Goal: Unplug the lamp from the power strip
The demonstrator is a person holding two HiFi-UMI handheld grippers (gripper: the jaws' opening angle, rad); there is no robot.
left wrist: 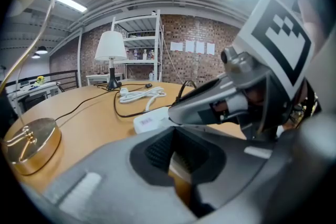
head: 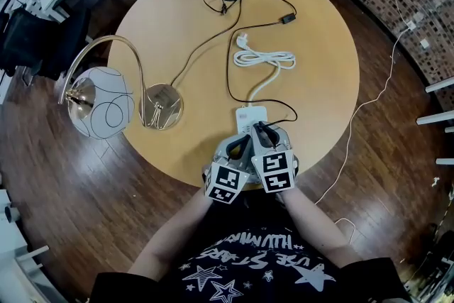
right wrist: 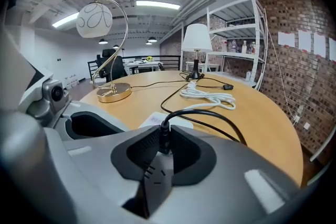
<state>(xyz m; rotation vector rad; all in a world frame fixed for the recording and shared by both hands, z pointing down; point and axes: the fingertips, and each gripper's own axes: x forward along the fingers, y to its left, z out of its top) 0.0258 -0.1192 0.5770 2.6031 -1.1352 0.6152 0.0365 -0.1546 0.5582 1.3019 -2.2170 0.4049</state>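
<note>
Right tongs [right wrist: 161,148] clamp the stiff plug [right wrist: 155,182] by its body, surer than its limp cord [right wrist: 210,114]; left tongs [left wrist: 176,157] seem slightly apart, empty, beside the light power strip [left wrist: 149,122].

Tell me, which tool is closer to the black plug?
Right. The right tool is clamped on the black plug. The left tool sits right beside it on its left, with its tips near the white power strip's near end, and does not touch the plug.
</note>
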